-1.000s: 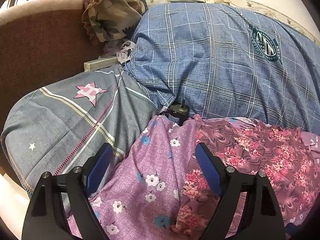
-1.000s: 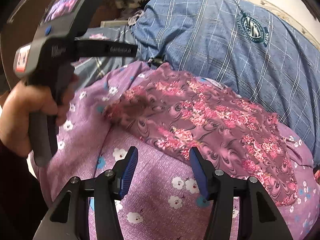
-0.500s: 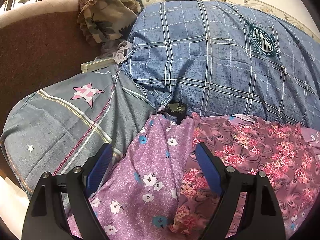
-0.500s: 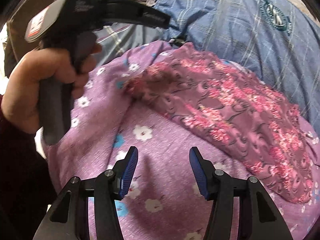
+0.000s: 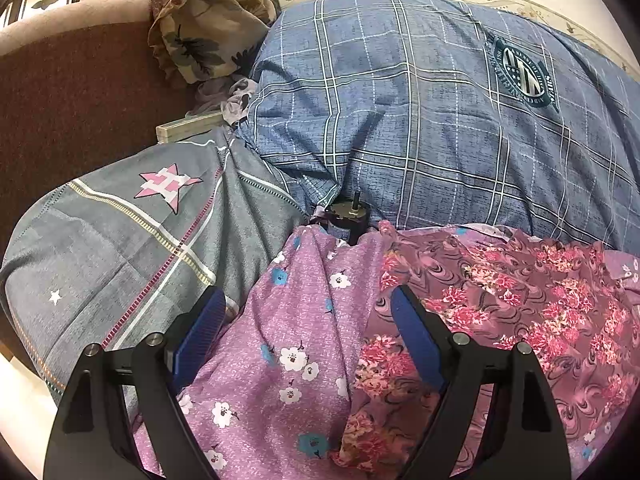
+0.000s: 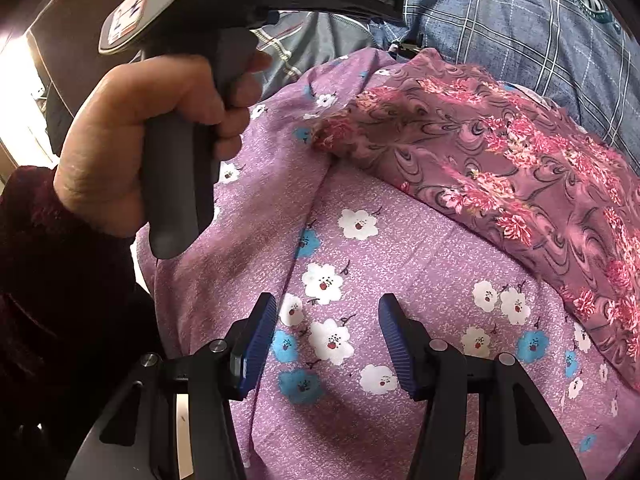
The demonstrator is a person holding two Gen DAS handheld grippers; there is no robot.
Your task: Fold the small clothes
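Note:
A maroon cloth with pink flowers (image 5: pixel 520 312) lies on a lilac sheet with white and blue flowers (image 5: pixel 288 340). It also shows in the right wrist view (image 6: pixel 500 152) on the lilac sheet (image 6: pixel 400 248). My left gripper (image 5: pixel 306 316) is open and empty, low over the lilac sheet, with its right finger by the maroon cloth's left edge. My right gripper (image 6: pixel 326 320) is open and empty over the lilac sheet, in front of the maroon cloth. The left gripper's handle, held in a hand (image 6: pixel 152 132), fills the upper left of the right wrist view.
A blue plaid cushion (image 5: pixel 440 112) stands behind the cloths. A grey pillow with a pink star (image 5: pixel 132 232) lies at left. A small black motor (image 5: pixel 346 220) sits between the cushions. A brown floral cloth (image 5: pixel 200 28) hangs on the brown sofa back (image 5: pixel 80 100).
My right gripper has pulled back and to the left over the lilac sheet, so the hand and left handle look nearer. My left gripper has moved forward a little. Both stay open.

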